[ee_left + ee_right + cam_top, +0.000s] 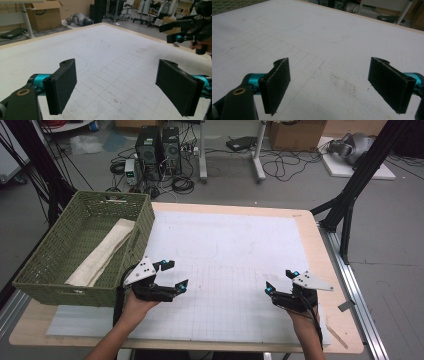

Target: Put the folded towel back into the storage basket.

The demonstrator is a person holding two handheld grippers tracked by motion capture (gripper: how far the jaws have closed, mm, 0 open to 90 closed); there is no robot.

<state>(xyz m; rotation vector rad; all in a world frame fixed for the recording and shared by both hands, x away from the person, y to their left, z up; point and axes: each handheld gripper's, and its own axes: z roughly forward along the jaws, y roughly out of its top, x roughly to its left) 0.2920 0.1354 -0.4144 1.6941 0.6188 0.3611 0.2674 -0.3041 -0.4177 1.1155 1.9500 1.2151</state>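
Note:
A green woven basket stands at the table's left edge, and a folded beige cloth lies inside it. My left gripper hovers just right of the basket's near corner, open with nothing between its jaws. The right gripper is held open over the near right part of the white gridded mat, also holding nothing. In the left gripper view my left gripper has its black pads wide apart over the mat, with the other gripper at the far right. The right gripper view shows the right gripper spread over bare mat.
The wooden table ends close behind both hands and drops off at right beside a black metal frame. Computer towers, cables and cardboard boxes lie on the floor beyond the far edge.

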